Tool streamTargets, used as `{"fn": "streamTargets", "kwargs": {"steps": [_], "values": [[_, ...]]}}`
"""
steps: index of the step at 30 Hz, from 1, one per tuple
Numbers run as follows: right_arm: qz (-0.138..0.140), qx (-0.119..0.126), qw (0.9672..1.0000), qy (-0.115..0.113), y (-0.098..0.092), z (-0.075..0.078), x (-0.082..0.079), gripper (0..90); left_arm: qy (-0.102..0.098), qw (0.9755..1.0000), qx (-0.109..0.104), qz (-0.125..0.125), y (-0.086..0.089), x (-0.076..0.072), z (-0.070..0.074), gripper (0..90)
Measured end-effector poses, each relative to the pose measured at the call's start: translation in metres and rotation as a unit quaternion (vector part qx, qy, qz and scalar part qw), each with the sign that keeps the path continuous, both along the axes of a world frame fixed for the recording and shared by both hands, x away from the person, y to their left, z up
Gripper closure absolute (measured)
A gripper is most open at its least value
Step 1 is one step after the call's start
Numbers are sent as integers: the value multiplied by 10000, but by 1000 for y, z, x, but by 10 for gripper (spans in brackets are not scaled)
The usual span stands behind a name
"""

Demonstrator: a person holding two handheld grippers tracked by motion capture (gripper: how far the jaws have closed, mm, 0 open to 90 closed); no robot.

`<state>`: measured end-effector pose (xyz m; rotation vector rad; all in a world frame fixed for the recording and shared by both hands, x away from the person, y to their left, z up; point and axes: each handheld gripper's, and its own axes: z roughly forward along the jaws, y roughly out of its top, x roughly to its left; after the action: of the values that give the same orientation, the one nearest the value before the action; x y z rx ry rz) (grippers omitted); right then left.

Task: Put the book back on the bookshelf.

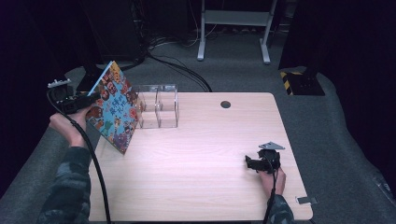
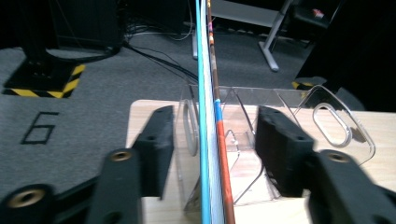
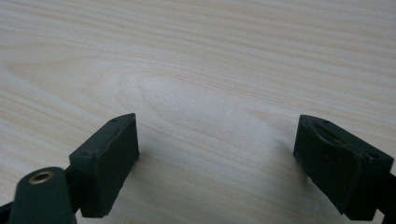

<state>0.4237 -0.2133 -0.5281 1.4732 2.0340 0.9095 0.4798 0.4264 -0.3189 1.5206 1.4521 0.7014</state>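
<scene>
At the table's left edge, just before the clear acrylic rack (image 1: 158,106): keep the left gripper (image 1: 86,100) level with the picture book (image 1: 113,106) standing between its jaws, which flank the book with gaps either side — clamped or not, cannot tell. Line the thin edge up with a slot, then lower slowly — right gripper (image 1: 254,163) resting on the table (image 1: 196,158), jaws wide apart and empty.

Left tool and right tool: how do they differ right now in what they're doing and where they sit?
The left tool is raised by the table's left edge with a colourful picture book between its jaws, though clear gaps show on both sides; the right tool has nothing between its jaws. The left faces the clear acrylic organizer; the right sits low at the wooden table near its right edge. Both stand wide open.
</scene>
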Motion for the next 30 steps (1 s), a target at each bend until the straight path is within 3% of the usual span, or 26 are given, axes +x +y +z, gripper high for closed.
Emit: {"fn": "streamTargets", "kwargs": {"steps": [6,9,12,16,21,24,30], "values": [[-5,25,10000,-29,0,0,1,134,168,9988,298,-354,-7,-10,12,207],[-11,24,10000,-29,0,0,1,135,343,9960,479,-665,-15,-17,17,147],[-13,27,10000,-30,0,0,1,134,423,9937,686,-775,-23,-25,17,102],[14,2,10000,-18,0,0,1,135,330,9930,867,-727,-25,-40,16,87],[36,-24,10000,-16,-1,0,0,135,280,9936,876,-659,-23,-53,15,58],[26,-16,10000,-11,-1,0,0,135,371,9924,915,-735,-26,-60,10,31],[29,-13,10000,-16,-1,0,0,136,306,9899,1177,-727,-39,-78,-6,2]]}}
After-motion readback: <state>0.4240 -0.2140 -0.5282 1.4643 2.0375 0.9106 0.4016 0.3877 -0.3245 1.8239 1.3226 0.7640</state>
